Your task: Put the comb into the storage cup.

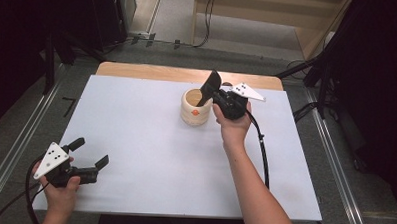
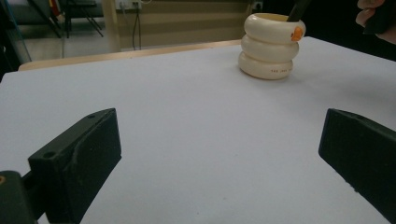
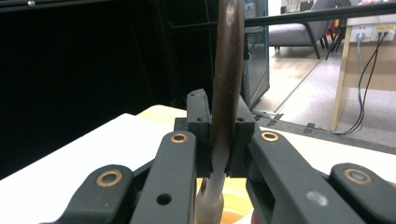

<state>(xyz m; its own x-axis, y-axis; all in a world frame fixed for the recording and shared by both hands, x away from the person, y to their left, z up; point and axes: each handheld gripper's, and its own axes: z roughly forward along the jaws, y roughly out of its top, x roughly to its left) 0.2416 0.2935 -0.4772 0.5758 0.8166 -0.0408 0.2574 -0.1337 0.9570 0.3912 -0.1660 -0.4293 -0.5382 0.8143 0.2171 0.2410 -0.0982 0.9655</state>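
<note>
Three cameras: one fixed overhead, one riding on each gripper.

The high view looks forward and down on the whole white worktop [image 1: 150, 160] from the person's side. The left gripper view sits low near that worktop's near edge, facing across it to the distant cream holder [image 2: 271, 45], which the high view also shows. The right gripper view looks close along its own jaws, over that holder's rim.
</note>
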